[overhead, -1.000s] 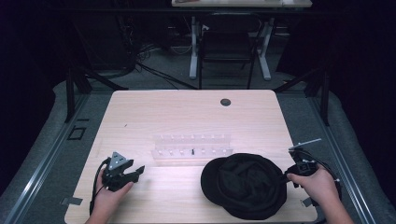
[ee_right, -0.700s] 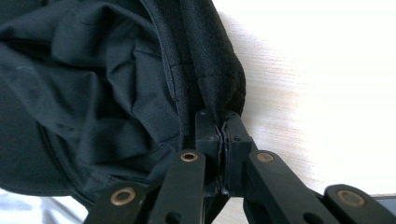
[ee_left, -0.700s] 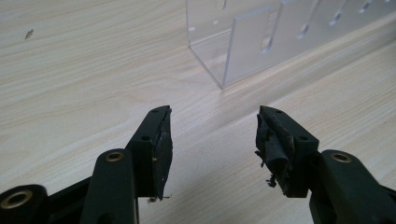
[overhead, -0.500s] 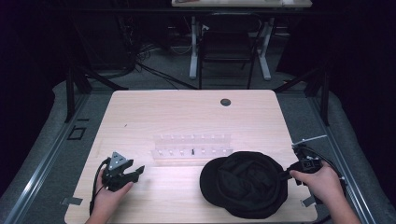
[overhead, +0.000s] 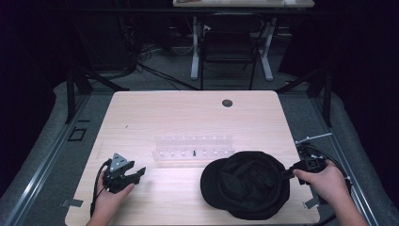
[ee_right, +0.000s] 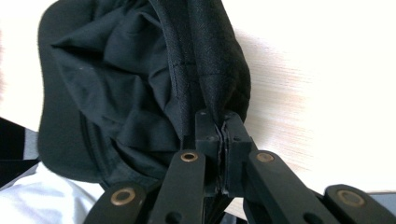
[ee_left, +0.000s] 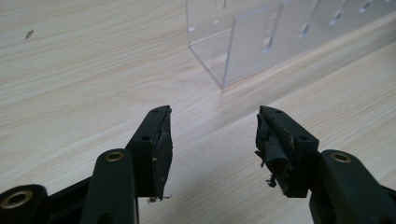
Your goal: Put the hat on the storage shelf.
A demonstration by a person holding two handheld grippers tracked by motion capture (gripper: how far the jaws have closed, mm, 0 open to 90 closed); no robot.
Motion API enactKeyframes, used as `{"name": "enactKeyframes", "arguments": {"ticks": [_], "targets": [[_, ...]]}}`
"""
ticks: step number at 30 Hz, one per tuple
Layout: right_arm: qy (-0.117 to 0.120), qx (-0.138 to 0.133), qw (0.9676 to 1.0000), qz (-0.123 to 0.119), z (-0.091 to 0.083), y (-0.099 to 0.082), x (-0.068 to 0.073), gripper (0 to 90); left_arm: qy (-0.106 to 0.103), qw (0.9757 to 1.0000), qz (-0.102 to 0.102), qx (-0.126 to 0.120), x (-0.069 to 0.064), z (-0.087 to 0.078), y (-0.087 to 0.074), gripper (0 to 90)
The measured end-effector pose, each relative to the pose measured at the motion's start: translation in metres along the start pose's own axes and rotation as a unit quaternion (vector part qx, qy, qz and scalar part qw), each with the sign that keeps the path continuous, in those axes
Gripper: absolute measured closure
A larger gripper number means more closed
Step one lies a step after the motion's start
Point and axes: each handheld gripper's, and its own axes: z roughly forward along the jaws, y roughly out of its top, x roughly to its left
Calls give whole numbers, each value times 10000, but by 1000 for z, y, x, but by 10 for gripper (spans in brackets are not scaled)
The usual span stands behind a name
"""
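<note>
Cloth this soft will sag: the black cap (overhead: 244, 184) lies crown-down on the surface's (overhead: 188, 117) near right. Your right tongs (ee_right: 222, 122) pinch its rim, where doubled fabric grips best. Your left tongs (ee_left: 212, 135) gape, empty.

Black cap on a pale wood bench

The cap (overhead: 244, 184) is plain black all over, brim and lining alike. The bench (overhead: 188, 117) is light wood with fine grain streaks and one small dark round spot (overhead: 227, 102). The rack (overhead: 193, 147) is clear plastic. Both the left gripper (overhead: 136, 173) and right gripper (overhead: 285, 174) are black with brass-coloured rivets; the left carries a grey plate.
</note>
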Motion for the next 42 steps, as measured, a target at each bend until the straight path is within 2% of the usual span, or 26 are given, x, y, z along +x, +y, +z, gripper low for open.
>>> {"name": "enactKeyframes", "arguments": {"ticks": [3,4,5,13,17,24,27,28,29,31,32,33,34,36,38,39,42], "targets": [[153,76,9998,-115,-5,1,0,878,8,10000,-18,5,0,0,0,459],[218,80,9997,-82,-7,2,1,878,11,10000,-17,2,0,0,0,459],[304,-49,9995,2,-9,1,4,878,15,10000,-19,1,0,0,0,459],[632,-2,9980,-53,-18,3,9,878,14,10000,-12,1,0,0,0,460],[970,-17,9953,-38,-24,5,11,878,18,10000,-25,-15,0,-1,0,460],[1288,-77,9916,37,-28,5,15,880,24,10000,-19,-15,0,-1,0,460],[1535,-181,9880,45,-30,5,18,881,28,10000,-20,-11,0,-1,0,460],[1535,-181,9880,45,-30,5,18,881,28,10000,-20,-11,0,-1,0,461],[1628,-125,9866,-11,-32,6,19,881,29,10000,-21,-10,0,0,0,461],[1749,-202,9844,28,-33,6,23,881,30,10000,-21,-11,0,0,0,461],[1749,-202,9844,28,-33,6,23,881,30,10000,-21,-11,0,0,0,461],[1910,-225,9813,-15,-34,7,25,881,32,10000,-19,-9,0,0,0,461],[1953,-275,9803,41,-35,7,27,881,32,10000,-19,-9,0,0,0,461],[2080,-274,9778,-4,-36,8,29,881,32,10000,-34,-17,1,0,0,461],[2133,-276,9766,-36,-36,8,30,882,29,10000,-48,-20,1,0,0,460],[2231,-335,9742,-18,-37,9,33,881,29,10000,-49,-25,1,1,1,461],[2272,-338,9733,-34,-37,10,34,882,26,10000,-55,-30,0,1,1,461]]}}
